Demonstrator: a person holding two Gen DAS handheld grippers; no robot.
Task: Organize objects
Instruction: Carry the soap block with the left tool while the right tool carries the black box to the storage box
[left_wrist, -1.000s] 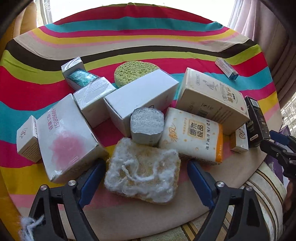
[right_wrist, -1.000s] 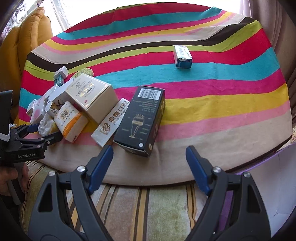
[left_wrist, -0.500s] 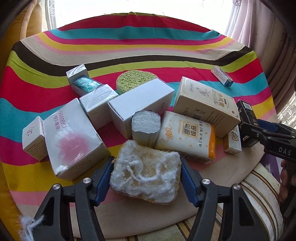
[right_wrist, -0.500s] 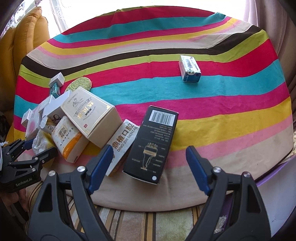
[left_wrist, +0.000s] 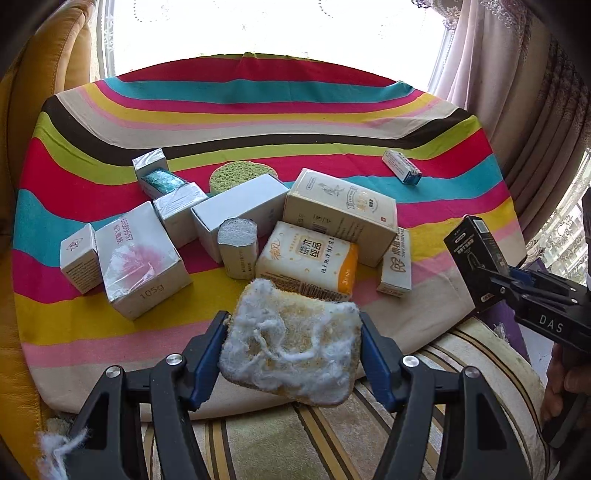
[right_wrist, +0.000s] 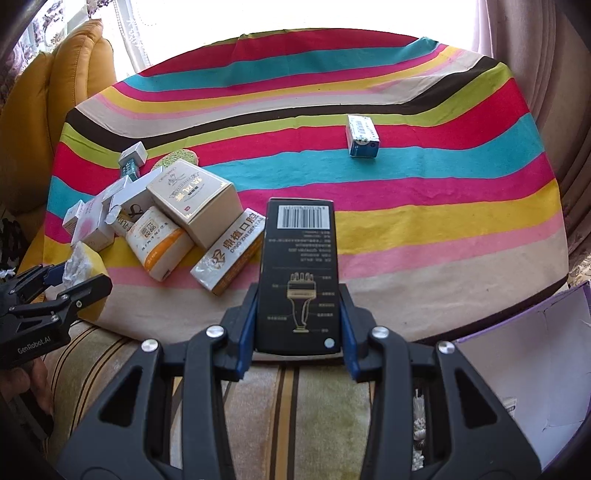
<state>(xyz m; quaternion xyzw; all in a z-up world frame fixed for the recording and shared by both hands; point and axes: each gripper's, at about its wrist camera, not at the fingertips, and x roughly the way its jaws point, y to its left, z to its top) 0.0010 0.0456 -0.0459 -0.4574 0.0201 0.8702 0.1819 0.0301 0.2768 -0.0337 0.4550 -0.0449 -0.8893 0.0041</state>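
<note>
A yellow sponge (left_wrist: 291, 354) covered in white fluff hangs just off the near edge of the striped tablecloth (left_wrist: 258, 122), with my left gripper (left_wrist: 291, 321) shut on its two sides. In the right wrist view a tall black box (right_wrist: 299, 258) with a barcode stands lengthwise between the blue pads of my right gripper (right_wrist: 298, 295). Its jaws are closing and the pads press on the box's sides. The left wrist view shows the same black box (left_wrist: 474, 254) at the right, lifted off the cloth.
Several white and beige boxes, a tissue pack (left_wrist: 306, 258) and a green sponge (left_wrist: 236, 175) crowd the cloth's left middle. A small blue-and-white box (right_wrist: 362, 136) lies alone at the far right. An open purple box (right_wrist: 535, 350) sits low right; a striped cushion lies beneath the grippers.
My left gripper closed on the fluffy sponge and lifted it back off the table. My right gripper moved onto the black box, closed on it and raised it.
</note>
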